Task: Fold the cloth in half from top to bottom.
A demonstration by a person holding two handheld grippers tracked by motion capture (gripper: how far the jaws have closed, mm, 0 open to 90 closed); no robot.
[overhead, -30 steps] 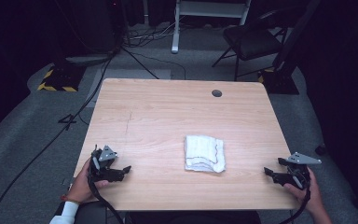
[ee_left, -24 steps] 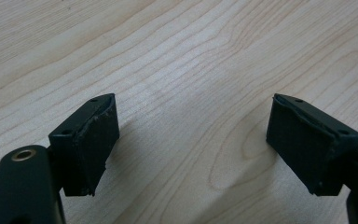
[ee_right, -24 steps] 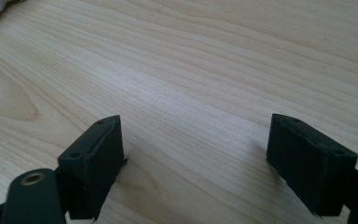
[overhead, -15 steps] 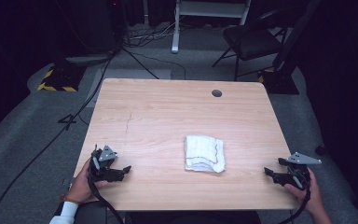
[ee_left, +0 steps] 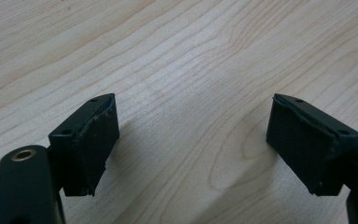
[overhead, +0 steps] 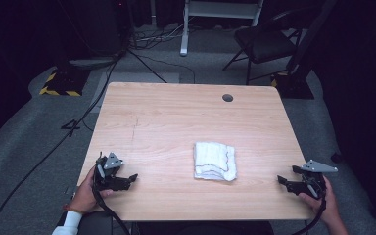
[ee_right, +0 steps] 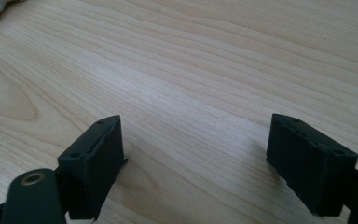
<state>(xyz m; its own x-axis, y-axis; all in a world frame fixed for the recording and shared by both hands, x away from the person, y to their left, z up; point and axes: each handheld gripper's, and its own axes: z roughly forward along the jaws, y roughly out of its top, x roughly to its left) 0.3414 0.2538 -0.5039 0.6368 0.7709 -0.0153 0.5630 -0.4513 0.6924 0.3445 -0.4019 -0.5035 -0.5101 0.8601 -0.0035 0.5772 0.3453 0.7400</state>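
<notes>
Bare table [overhead: 176,122] lies open around the folded white cloth [overhead: 215,161], the sole obstacle.

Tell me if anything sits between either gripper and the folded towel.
Nothing visible does. The towel lies alone on the table, with bare wood between it and the open left gripper and the open right gripper.
</notes>
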